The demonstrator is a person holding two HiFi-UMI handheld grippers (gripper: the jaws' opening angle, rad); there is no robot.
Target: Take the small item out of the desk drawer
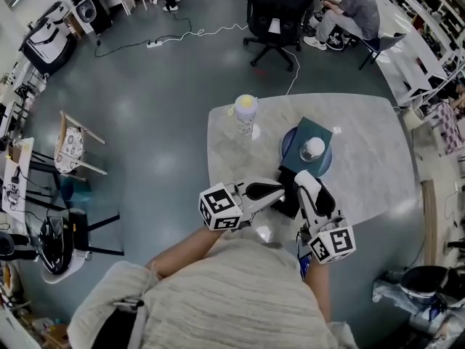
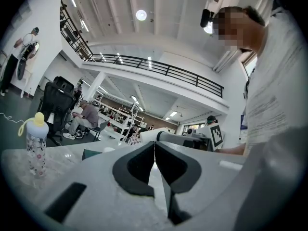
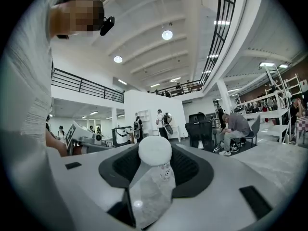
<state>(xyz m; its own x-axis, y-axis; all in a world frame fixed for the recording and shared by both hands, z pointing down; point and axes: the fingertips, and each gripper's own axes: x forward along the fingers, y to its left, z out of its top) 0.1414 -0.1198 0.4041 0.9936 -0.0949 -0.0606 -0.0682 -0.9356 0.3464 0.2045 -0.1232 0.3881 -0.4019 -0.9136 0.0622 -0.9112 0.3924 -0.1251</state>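
My left gripper [image 1: 280, 190] lies low over the near edge of the marble table [image 1: 363, 122], pointing right, with its jaws shut [image 2: 155, 147] on nothing. My right gripper [image 1: 302, 176] is just beside it, pointing away from me; its jaws stand a little apart [image 3: 154, 166] with nothing held. Between the two sits a dark boxy thing [image 1: 288, 198]; I cannot tell whether it is the drawer. No small item shows there. Beyond the right jaws a white ball [image 3: 155, 150] rests on a teal box [image 1: 314, 130].
A patterned bottle with a yellow cap [image 1: 245, 113] stands at the table's far left, also in the left gripper view as the bottle [image 2: 36, 143]. A black office chair [image 1: 275, 13] and a seated person [image 1: 349, 13] are beyond the table. A folding stool [image 1: 73, 145] stands left.
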